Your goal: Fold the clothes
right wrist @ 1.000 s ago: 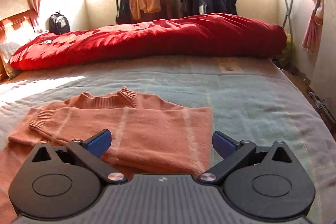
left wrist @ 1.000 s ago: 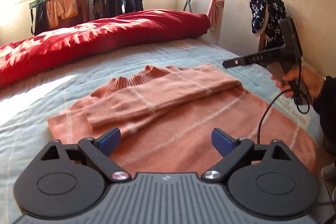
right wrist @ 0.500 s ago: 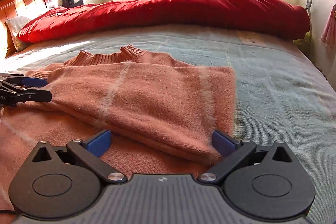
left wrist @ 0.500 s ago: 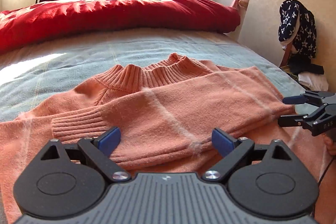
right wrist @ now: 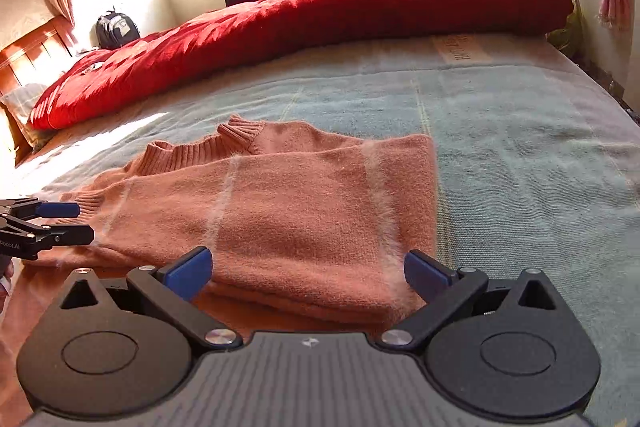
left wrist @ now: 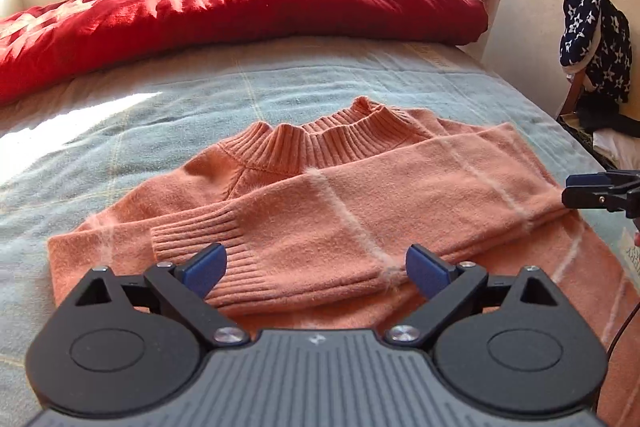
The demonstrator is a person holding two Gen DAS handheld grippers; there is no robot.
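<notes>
Sweater (left wrist: 328,219) edges on the bed (right wrist: 520,155) should be pinched evenly through all layers, since the left hand-held gripper (left wrist: 316,269) and right hand-held gripper (right wrist: 308,269) are both spread wide, holding nothing.

Ahead of my grippers, the blue blanket (right wrist: 520,155) lies bare to the right of the sweater (right wrist: 304,211) and beyond its collar; I see the red duvet (left wrist: 240,15) walling off the far side of the bed
</notes>
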